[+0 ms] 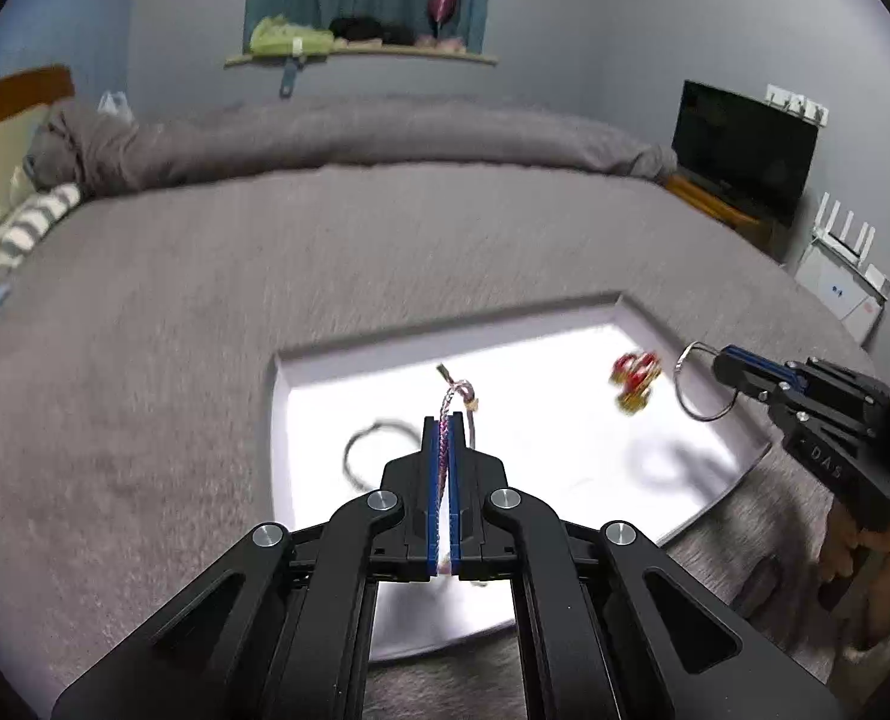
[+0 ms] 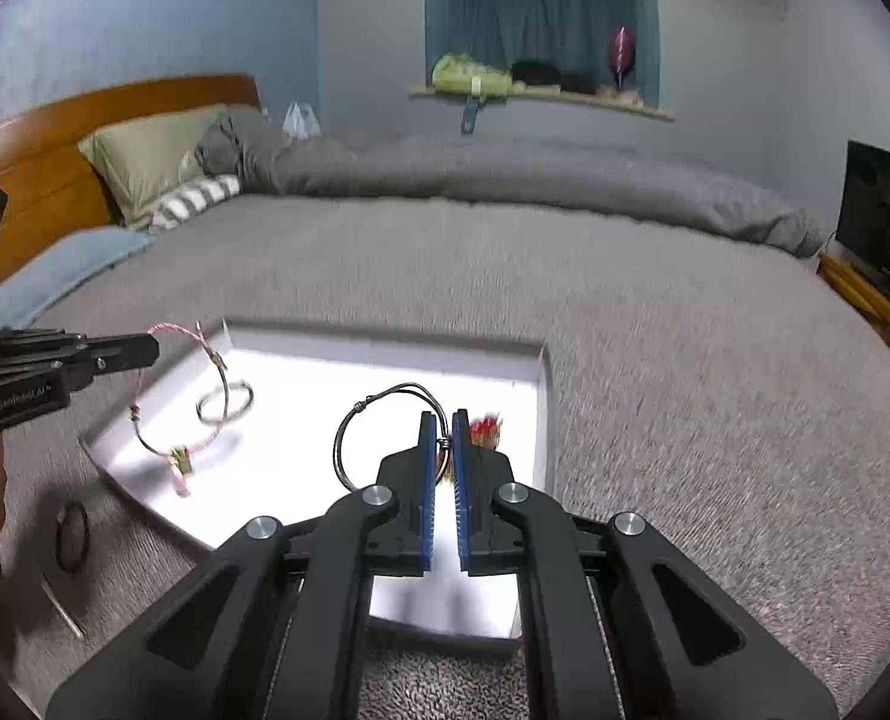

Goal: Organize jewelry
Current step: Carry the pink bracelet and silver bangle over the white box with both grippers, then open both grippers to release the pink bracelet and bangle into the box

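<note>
Left wrist view: left claw [image 1: 443, 420] clamped on a pink braided bracelet [image 1: 452, 402], blue pads nearly together with the cord pinched between them, held above the white tray [image 1: 571, 312]. Right claw [image 1: 722, 365] enters from the right, closed on a thin silver wire hoop [image 1: 700, 387] that hangs over the tray's right edge. A red-and-gold ornament [image 1: 635, 379], blurred, sits near the tray's right side. A dark ring [image 1: 372, 450] lies on the tray floor left of the claw. Grey bed cover [image 1: 174, 330] spreads wide to the left and beyond; tray rim is low.

Right wrist view: shows the bracelet [image 2: 174, 414] as a full loop with small gold fittings, dangling from the left claw [image 2: 153, 349] over the tray's [image 2: 384, 339] left corner. A silver ring [image 2: 225, 407] lies flat in the tray beneath it. Right claw [image 2: 443, 420] pinches the wire hoop [image 2: 378, 426] at its clasp, pads a narrow gap apart. The red ornament [image 2: 485, 429] shows just right of the pads. Only here: a black band [image 2: 72, 535] and a thin stick [image 2: 63, 609] lie on the bed cover [image 2: 655, 390] outside the tray's near-left edge.
</note>
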Tool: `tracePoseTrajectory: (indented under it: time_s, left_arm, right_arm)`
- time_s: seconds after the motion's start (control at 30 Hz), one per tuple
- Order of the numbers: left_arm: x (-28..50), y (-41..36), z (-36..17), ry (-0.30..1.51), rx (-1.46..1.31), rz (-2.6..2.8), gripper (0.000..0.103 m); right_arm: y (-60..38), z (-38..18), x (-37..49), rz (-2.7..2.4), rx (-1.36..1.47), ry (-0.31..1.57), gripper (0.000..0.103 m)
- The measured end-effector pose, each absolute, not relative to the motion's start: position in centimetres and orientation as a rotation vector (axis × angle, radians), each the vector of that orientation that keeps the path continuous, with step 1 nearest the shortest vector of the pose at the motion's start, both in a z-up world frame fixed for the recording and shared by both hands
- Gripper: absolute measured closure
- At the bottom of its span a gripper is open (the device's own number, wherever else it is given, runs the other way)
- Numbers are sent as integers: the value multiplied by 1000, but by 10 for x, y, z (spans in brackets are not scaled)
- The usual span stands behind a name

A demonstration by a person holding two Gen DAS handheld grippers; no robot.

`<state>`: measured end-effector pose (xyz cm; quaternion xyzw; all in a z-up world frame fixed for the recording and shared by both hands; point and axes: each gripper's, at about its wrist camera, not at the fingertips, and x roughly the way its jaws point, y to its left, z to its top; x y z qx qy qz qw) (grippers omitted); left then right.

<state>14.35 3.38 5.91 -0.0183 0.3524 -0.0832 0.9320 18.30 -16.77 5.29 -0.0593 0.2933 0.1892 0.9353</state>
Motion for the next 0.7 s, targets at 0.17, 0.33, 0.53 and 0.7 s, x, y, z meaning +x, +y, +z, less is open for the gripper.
tracePoseTrajectory:
  time_s: [0.17, 0.33, 0.53, 0.7]
  left_arm:
    - [148, 50, 35, 825, -73, -146, 101]
    - [148, 56, 25, 881, -104, -156, 101]
    - [145, 50, 21, 887, -50, -129, 100]
    - [145, 52, 20, 884, -35, -103, 92]
  right_arm:
    - [-164, 41, 182, 396, -151, 651, 98]
    - [-164, 31, 183, 408, -152, 706, 98]
    - [-164, 28, 181, 411, -159, 725, 98]
    - [-164, 26, 183, 400, -169, 727, 98]
